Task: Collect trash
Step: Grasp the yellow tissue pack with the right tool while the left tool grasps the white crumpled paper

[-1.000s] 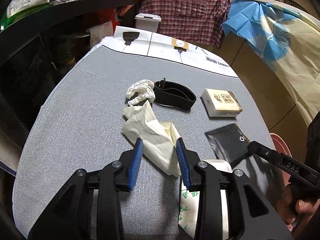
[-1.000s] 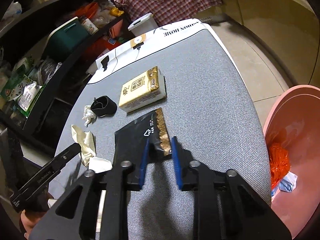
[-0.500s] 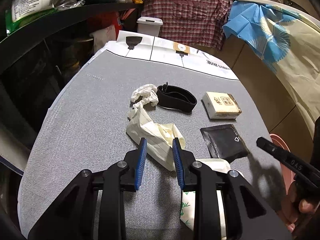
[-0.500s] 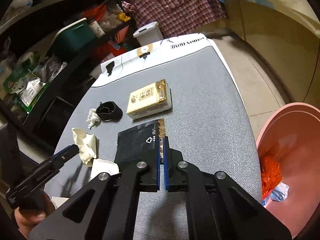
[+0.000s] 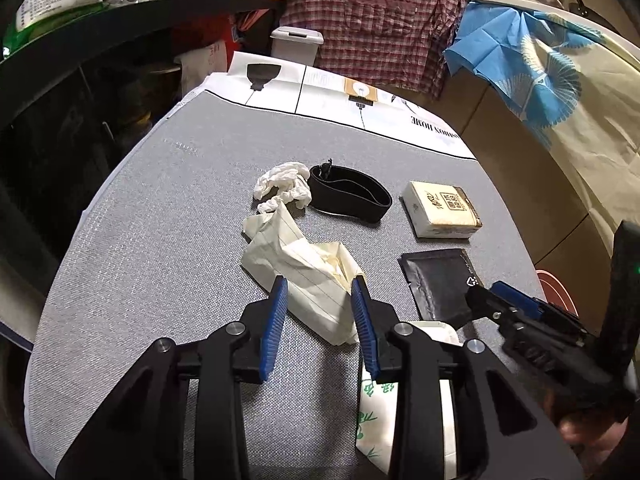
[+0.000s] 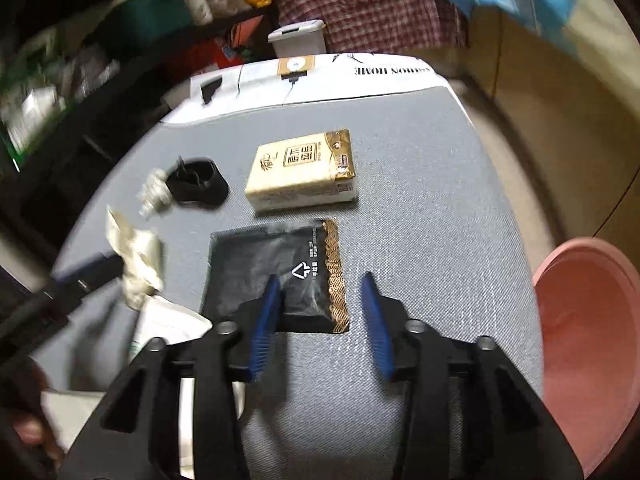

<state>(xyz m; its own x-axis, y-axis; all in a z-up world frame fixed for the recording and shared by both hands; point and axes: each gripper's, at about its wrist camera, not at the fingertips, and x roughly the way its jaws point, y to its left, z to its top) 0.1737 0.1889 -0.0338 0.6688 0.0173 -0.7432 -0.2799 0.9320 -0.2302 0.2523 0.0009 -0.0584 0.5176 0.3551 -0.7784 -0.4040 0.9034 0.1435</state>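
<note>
We thought the black wrapper [image 6: 276, 272] was light and floppy, best pinched at its near edge, since our right gripper [image 6: 320, 320] had just opened, holding nothing.

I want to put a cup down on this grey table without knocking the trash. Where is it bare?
Bare: the left side of the table, left of the crumpled lined paper, and the far strip beyond the black band. In the right wrist view, the cloth between the tissue pack and the pink bin. Crowded: the middle and near edge.

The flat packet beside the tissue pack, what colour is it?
The packet is black with a gold scalloped border on one edge; the right wrist view shows it best.
</note>
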